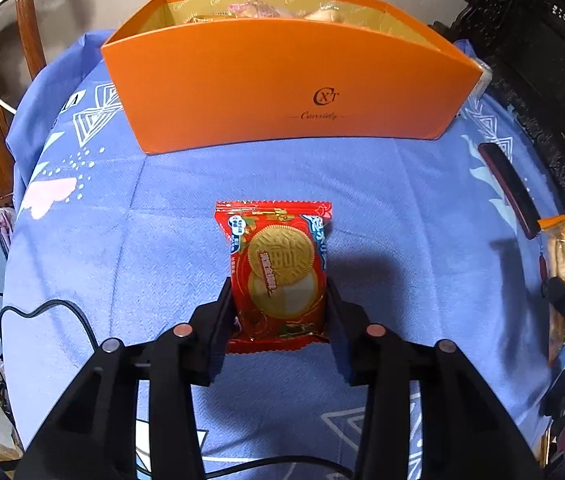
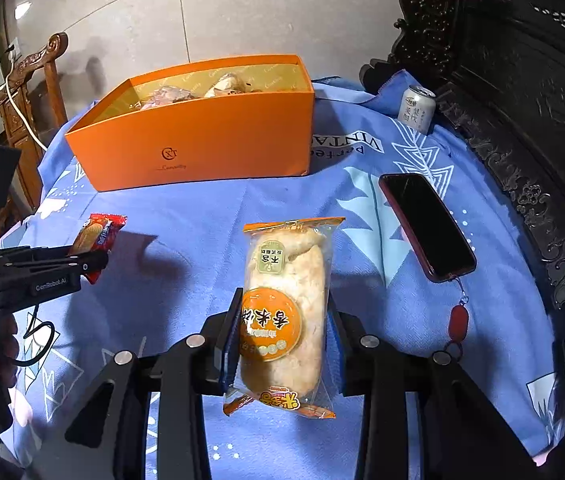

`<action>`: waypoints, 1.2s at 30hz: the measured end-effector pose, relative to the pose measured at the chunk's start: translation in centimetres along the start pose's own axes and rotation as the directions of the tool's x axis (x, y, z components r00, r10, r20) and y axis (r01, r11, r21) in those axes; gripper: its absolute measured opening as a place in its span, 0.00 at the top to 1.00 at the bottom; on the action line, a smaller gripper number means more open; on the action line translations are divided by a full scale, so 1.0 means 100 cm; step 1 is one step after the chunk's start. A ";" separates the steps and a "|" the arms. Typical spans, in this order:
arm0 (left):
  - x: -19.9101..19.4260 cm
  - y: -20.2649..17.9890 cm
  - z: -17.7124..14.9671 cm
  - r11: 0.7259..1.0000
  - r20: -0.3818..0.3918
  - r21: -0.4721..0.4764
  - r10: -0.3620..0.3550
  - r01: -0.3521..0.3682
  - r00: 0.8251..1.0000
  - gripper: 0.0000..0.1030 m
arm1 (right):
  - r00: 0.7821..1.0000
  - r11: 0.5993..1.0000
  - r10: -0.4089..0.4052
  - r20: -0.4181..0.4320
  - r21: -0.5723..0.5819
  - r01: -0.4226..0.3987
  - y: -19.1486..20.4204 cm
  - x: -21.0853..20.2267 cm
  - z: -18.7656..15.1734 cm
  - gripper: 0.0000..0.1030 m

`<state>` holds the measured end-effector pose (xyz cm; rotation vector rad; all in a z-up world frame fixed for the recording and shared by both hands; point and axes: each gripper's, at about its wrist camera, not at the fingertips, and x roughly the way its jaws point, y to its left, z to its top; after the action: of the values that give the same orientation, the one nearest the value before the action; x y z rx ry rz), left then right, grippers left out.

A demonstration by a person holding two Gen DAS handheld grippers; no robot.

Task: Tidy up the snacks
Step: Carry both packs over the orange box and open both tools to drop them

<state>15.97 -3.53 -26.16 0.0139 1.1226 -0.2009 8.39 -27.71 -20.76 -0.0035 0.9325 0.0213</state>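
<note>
My left gripper (image 1: 280, 300) is shut on a red biscuit packet (image 1: 278, 264) and holds it above the blue cloth, in front of the open orange box (image 1: 282, 92). The left gripper (image 2: 94, 260) and its red packet (image 2: 98, 232) also show in the right wrist view. My right gripper (image 2: 284, 320) is shut on a clear orange-labelled rice cake packet (image 2: 286, 312), held above the cloth. The orange box (image 2: 202, 148) stands at the far side and holds several wrapped snacks (image 2: 226, 84). The rice cake packet (image 1: 564, 264) shows at the right edge of the left wrist view.
A dark phone with a red charm (image 2: 426, 228) lies on the blue cloth (image 2: 186, 216) to the right. A white can (image 2: 416, 108) stands at the far right. Carved dark furniture (image 2: 522, 120) borders the right side, a wooden chair (image 2: 38, 80) the left. A black cable (image 1: 62, 312) crosses the cloth.
</note>
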 end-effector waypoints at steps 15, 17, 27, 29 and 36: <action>-0.105 0.013 0.037 0.993 0.243 -0.042 -0.096 0.110 0.965 0.60 | 0.988 0.997 0.071 0.135 -0.007 -0.071 0.016 -0.034 0.044 0.65; -0.121 0.014 0.057 0.992 0.287 -0.042 -0.104 0.120 0.952 0.60 | 0.981 0.996 0.094 0.173 -0.010 -0.094 0.018 -0.040 0.063 0.65; -0.150 0.012 0.156 0.996 0.394 -0.026 -0.072 0.089 0.916 0.60 | 0.928 0.983 0.186 0.323 -0.066 -0.174 0.043 -0.046 0.185 0.65; -0.149 0.012 0.170 0.997 0.402 -0.022 -0.061 0.076 0.914 0.60 | 0.924 0.981 0.192 0.330 -0.083 -0.175 0.048 -0.040 0.203 0.65; -0.131 0.022 0.205 0.999 0.383 -0.051 0.011 0.009 0.924 0.31 | 0.945 0.981 0.190 0.267 -0.081 -0.174 0.052 -0.005 0.238 0.32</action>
<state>29.16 -1.63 -5.69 -0.0682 0.7353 -0.1644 27.12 -22.25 -6.11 0.0328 0.6525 0.2151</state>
